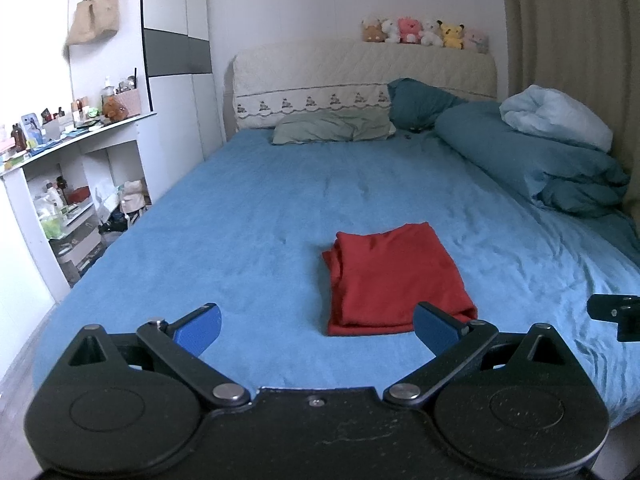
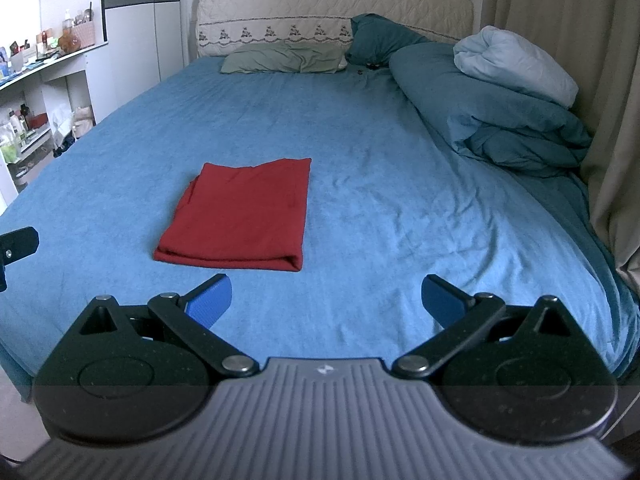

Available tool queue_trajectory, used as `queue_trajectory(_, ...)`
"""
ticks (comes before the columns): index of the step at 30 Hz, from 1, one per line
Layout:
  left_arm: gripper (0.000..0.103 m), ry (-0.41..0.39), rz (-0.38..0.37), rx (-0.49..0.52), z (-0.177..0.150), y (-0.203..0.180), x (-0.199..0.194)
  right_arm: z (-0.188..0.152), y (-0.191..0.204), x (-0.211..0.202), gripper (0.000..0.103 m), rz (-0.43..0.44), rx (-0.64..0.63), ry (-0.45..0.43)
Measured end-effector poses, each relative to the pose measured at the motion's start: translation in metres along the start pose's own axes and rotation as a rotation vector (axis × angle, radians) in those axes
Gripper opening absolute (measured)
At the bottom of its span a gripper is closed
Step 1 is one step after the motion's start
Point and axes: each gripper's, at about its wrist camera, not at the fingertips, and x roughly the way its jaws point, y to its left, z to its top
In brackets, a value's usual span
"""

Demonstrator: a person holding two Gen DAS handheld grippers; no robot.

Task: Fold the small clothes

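Bedroom setting: a bed (image 1: 248, 216) with a blue sheet filled both views, with a padded headboard (image 1: 360, 64) carrying a row of plush toys (image 1: 424, 32) at the far end. A green pillow (image 1: 332, 126) lay against the headboard, and a rolled teal duvet (image 1: 532, 160) ran along the curtain side. Cluttered white shelves (image 1: 72, 184) stood beside the bed.

A red garment (image 1: 396, 276) lay folded into a flat rectangle on the sheet, its thick folded edge nearest the cameras.

The left gripper (image 1: 316, 324) hovered over the sheet with its jaws spread wide and empty; the garment lay just ahead, toward its right finger.

The right gripper (image 2: 326, 300) was likewise spread wide and empty, with the garment (image 2: 240, 216) ahead and to its left, apart from both fingers.
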Motion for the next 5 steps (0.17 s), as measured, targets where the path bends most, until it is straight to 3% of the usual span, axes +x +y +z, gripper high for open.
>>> queue_trajectory(5, 0.103, 0.006, -0.010, -0.016, -0.0004, 0.0050, 0.0023, 0.0007, -0.0002, 0.0008, 0.103, 0.001, 0.000, 0.000)
